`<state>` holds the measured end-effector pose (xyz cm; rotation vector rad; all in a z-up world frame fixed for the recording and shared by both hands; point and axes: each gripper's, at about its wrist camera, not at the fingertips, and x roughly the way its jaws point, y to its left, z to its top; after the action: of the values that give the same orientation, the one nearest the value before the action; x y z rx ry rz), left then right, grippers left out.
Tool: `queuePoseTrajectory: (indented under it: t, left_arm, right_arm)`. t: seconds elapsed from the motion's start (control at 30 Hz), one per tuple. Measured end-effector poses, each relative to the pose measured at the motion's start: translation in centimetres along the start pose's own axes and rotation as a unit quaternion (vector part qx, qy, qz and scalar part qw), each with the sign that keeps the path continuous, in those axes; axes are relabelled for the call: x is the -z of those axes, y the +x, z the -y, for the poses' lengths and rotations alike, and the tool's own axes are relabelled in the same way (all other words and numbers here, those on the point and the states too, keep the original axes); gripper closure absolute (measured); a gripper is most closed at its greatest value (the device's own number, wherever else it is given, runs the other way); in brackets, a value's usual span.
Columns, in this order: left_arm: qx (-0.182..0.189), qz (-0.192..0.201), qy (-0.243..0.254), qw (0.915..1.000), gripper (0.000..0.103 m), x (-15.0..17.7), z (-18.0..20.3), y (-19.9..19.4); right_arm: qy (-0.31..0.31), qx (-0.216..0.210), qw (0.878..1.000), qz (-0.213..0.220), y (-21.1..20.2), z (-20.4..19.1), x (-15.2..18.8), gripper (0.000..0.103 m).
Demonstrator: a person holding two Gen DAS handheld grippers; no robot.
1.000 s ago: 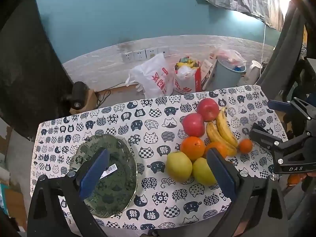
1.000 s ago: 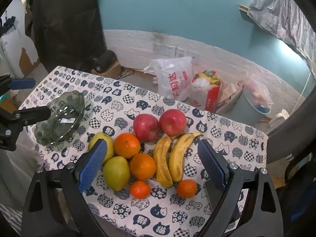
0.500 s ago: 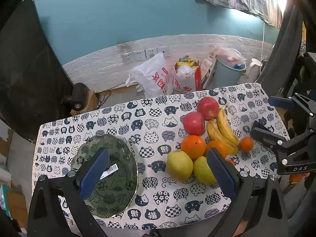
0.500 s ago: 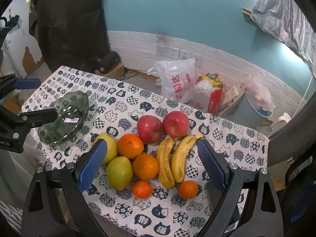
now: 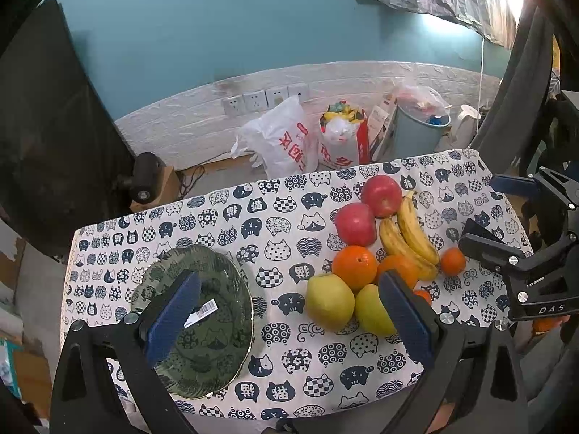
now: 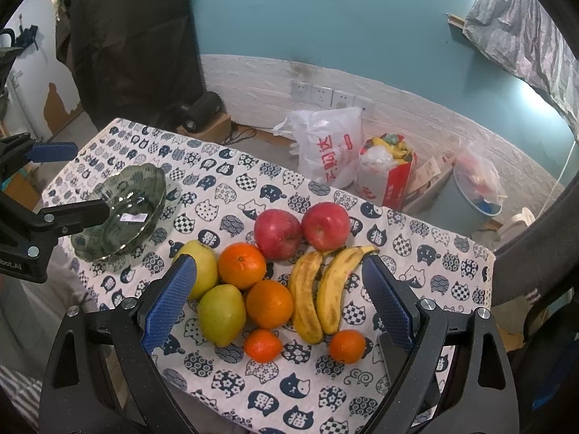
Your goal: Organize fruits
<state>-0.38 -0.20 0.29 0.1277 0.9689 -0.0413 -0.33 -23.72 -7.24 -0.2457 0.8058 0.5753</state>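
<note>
Fruits (image 6: 275, 275) lay clustered on the tablecloth (image 6: 416, 253), well apart from the empty green dish (image 5: 217, 325). Left gripper (image 5: 289, 311) and right gripper (image 6: 280, 296) hovered open, holding nothing. Sorting had not begun.

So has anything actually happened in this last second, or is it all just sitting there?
Hardly anything. Both views drifted slightly, so the left gripper and right gripper shifted a little, both open and empty. Nothing was grasped or released. The fruits, such as the bananas, and the green plate lie as before.
</note>
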Motion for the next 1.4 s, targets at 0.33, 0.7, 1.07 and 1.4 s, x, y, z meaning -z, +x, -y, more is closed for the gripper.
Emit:
queuePoseTrajectory:
  t: [0.33,0.7,1.07,1.4]
  left_arm:
    - [-0.002,0.001,0.001,1.0000,0.003,0.12,0.15,-0.03]
    - [-0.003,0.000,0.002,1.0000,0.003,0.27,0.23,0.01]
    - [-0.003,0.000,0.002,1.0000,0.003,0.52,0.17,0.06]
    - [-0.003,-0.001,0.003,1.0000,0.003,0.49,0.20,0.08]
  right_arm:
    - [0.000,0.000,1.000,0.000,0.02,0.00,0.04,0.012]
    - [-0.001,-0.001,1.000,0.000,0.01,0.05,0.03,0.012]
    - [0.000,-0.001,1.000,-0.001,0.03,0.03,0.08,0.012]
    - [0.000,-0.002,1.000,-0.003,0.08,-0.05,0.25,0.012]
